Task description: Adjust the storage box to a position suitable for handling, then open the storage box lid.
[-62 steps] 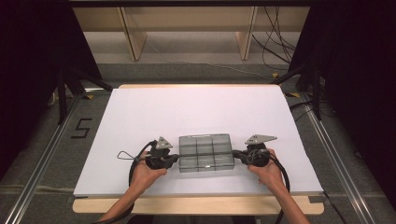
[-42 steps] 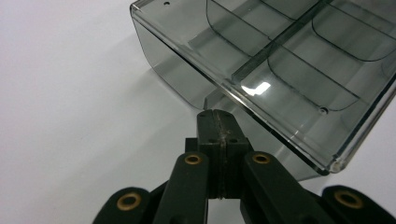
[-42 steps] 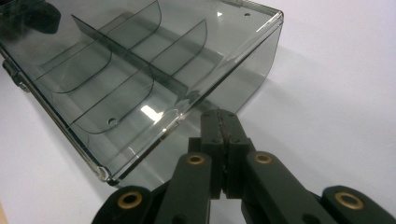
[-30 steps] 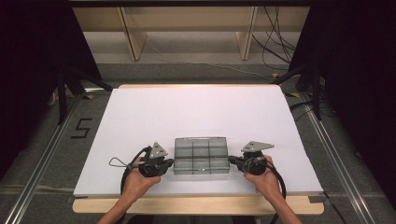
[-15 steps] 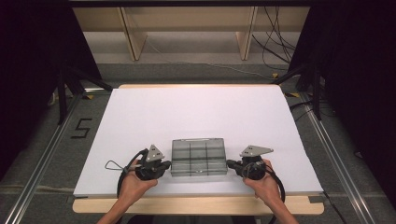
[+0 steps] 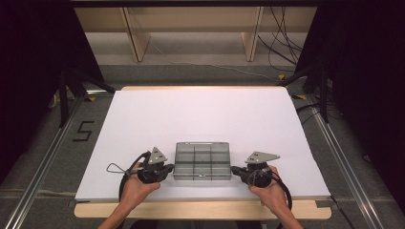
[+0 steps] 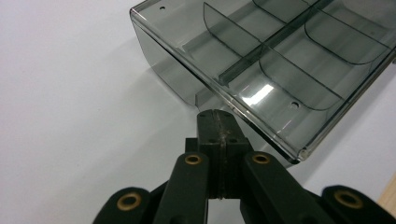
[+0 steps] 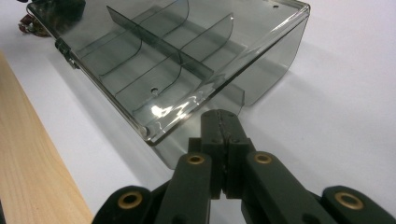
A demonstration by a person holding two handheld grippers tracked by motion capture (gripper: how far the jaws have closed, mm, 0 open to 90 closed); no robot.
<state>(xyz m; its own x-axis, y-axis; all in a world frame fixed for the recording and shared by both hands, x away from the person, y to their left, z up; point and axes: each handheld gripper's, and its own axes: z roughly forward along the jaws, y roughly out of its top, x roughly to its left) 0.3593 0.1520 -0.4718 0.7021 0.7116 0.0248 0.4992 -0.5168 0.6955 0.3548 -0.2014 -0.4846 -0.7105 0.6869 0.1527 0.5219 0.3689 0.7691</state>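
where tape marks a "5" (image 6: 84,130) on the floor, a smoky box (image 6: 202,160) sits unlabelled.

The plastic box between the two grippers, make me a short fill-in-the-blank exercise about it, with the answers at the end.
1. The clear plastic box is divided inside into ____ compartments.
2. The jaws of the left gripper and the right gripper are both ____.
3. The box sits on a ____ sheet that covers the table.
4. In the high view the box lies near the ____ edge of the sheet.

Missing words: six; shut; white; near (bottom)
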